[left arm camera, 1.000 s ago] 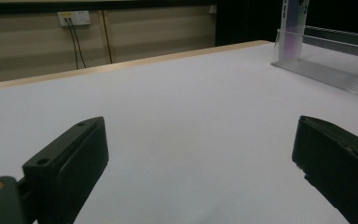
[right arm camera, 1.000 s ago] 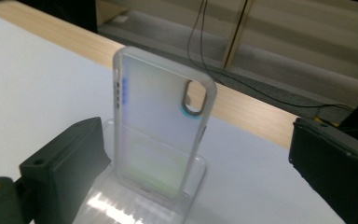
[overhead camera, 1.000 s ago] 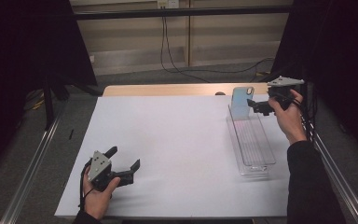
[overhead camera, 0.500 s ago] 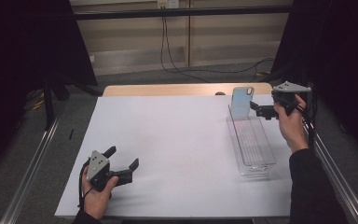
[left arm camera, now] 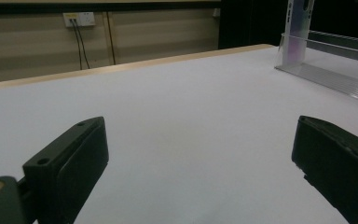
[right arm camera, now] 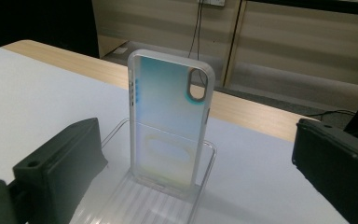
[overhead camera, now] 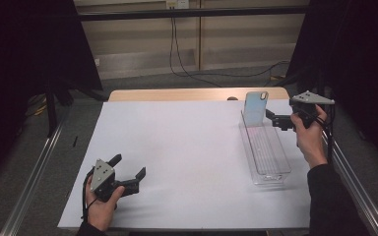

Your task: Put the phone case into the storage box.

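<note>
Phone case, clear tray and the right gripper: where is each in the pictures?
phone case (right arm camera: 168, 116), right gripper view, middle of its back.
clear tray (overhead camera: 270, 162), high view, its ribbed floor.
right gripper (overhead camera: 271, 118), high view, between its fingers.

One phone case (overhead camera: 255, 108), one clear tray (overhead camera: 270, 162), two grippers.

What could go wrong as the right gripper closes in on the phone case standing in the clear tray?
1. The case stands upright at the far end of the tray, so a jaw's nudge could tip it over.
2. The right gripper is open but off to one side, so it might clip the tray wall.
3. The light tray may slide on the table, since the left gripper rests far away.
</note>
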Demonstrator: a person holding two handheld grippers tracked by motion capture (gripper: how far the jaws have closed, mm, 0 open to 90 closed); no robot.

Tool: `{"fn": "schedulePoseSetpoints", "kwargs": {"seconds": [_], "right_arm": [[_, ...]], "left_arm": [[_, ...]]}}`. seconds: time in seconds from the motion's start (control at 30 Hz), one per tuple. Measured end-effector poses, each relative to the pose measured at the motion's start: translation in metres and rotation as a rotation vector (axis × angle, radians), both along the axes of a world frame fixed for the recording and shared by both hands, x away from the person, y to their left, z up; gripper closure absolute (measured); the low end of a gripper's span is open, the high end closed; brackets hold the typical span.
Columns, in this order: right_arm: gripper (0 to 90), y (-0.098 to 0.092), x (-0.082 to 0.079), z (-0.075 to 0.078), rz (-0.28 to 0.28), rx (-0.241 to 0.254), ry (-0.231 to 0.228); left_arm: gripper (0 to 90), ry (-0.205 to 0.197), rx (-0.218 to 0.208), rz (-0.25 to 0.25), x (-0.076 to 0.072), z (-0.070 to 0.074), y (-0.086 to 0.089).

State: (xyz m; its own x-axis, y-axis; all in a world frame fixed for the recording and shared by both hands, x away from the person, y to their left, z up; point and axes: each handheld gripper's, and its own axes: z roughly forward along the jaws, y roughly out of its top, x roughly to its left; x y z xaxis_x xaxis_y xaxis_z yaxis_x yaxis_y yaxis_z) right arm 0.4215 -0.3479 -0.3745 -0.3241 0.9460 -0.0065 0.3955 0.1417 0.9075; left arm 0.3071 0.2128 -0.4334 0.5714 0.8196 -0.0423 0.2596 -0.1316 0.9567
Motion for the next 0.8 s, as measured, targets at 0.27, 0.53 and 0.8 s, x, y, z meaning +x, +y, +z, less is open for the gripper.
{"fn": "schedulePoseSetpoints", "kwargs": {"seconds": [0.27,0.53,0.8], "right_arm": [[1.0,-0.005,-0.013,-0.001,-0.018,0.027,-0.033],[0.9,-0.008,-0.027,-0.007,-0.02,0.049,-0.055],[0.2,-0.01,-0.042,-0.013,-0.025,0.067,-0.094]], "left_arm": [[3.8,-0.005,-0.001,0.006,0.0,0.001,0.002],[4.0,-0.029,-0.01,0.015,-0.003,0.004,0.003],[4.1,-0.033,-0.013,0.016,-0.003,0.004,0.003]]}}
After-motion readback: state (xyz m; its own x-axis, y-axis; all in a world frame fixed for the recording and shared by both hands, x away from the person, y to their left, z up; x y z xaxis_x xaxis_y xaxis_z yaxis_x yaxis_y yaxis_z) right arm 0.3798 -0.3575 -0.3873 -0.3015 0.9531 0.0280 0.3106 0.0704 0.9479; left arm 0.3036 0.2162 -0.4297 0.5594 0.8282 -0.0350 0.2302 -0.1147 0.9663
